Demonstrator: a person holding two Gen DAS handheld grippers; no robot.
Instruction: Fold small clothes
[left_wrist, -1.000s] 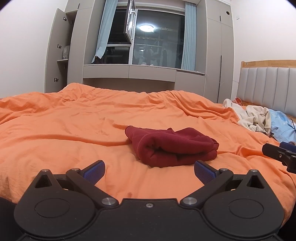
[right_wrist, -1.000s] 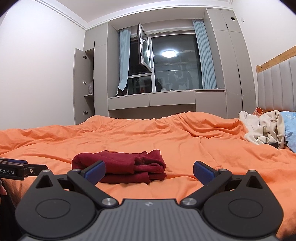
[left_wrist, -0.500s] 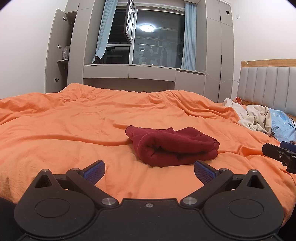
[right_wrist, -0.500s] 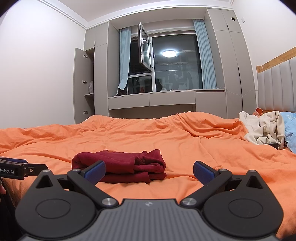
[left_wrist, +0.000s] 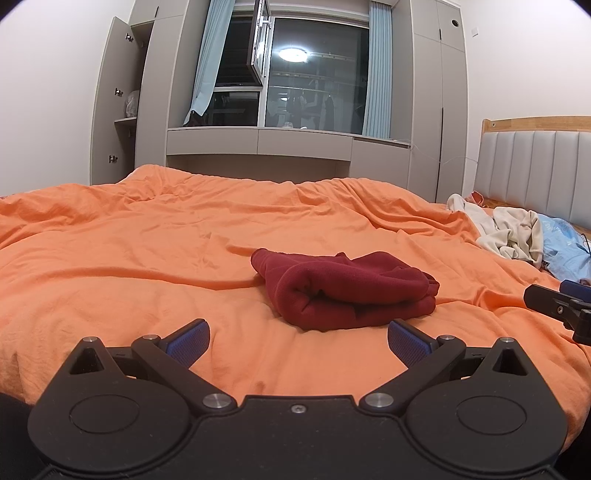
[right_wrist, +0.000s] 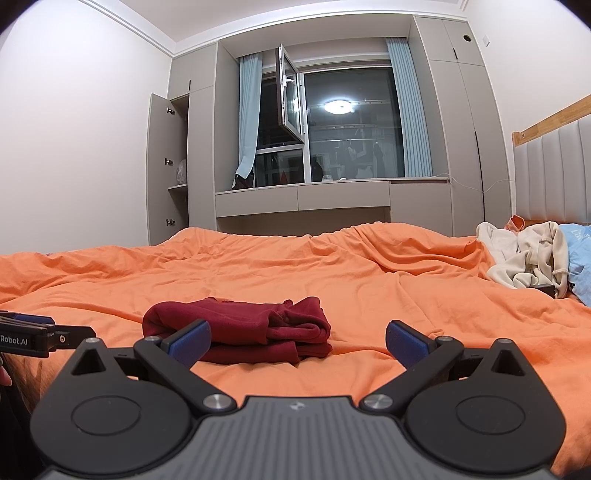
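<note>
A dark red garment (left_wrist: 343, 291) lies folded in a compact bundle on the orange bed cover (left_wrist: 147, 251). It also shows in the right wrist view (right_wrist: 243, 328). My left gripper (left_wrist: 297, 341) is open and empty, just short of the bundle, low over the cover. My right gripper (right_wrist: 297, 341) is open and empty, near the bundle's right end. The right gripper's tip shows at the right edge of the left wrist view (left_wrist: 561, 302). The left gripper shows at the left edge of the right wrist view (right_wrist: 37, 336).
A pile of cream clothes (left_wrist: 509, 232) and a light blue garment (left_wrist: 565, 251) lie at the bed's right by the padded headboard (left_wrist: 535, 170). Grey wardrobes and a window bench (left_wrist: 258, 140) stand beyond the bed. A wardrobe door (left_wrist: 107, 103) is open at the left.
</note>
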